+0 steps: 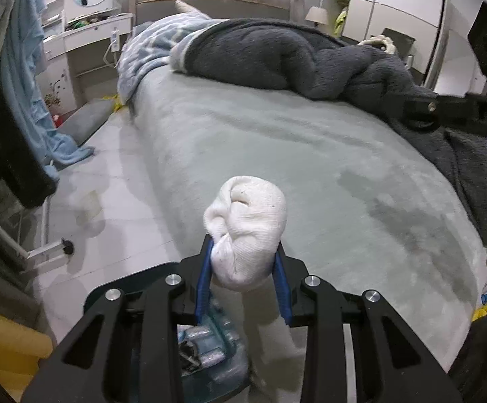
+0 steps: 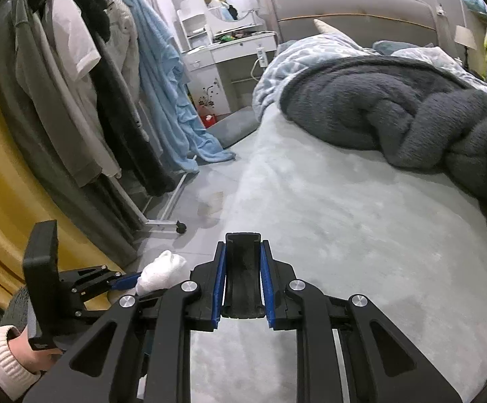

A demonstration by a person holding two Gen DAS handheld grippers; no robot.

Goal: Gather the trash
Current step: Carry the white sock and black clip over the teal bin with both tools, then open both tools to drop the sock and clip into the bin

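Observation:
My left gripper (image 1: 245,252) is shut on a balled white sock (image 1: 248,225) and holds it in the air over the near left corner of the bed. Below it a bin lined with a blue bag (image 1: 209,349) stands on the floor with some trash inside. In the right wrist view the left gripper (image 2: 135,282) and the sock (image 2: 162,270) show at the lower left. My right gripper (image 2: 243,270) is shut on a flat black object (image 2: 243,268) and holds it above the bed. The right gripper's arm shows at the right edge of the left wrist view (image 1: 445,107).
The bed (image 1: 277,154) has a pale green cover, with a dark grey blanket (image 1: 293,57) and a light blue quilt (image 1: 156,47) heaped near the headboard. A clothes rack (image 2: 85,100) with hanging garments and a blue towel (image 2: 166,94) stands left of the floor aisle. A white dresser (image 2: 236,50) is behind.

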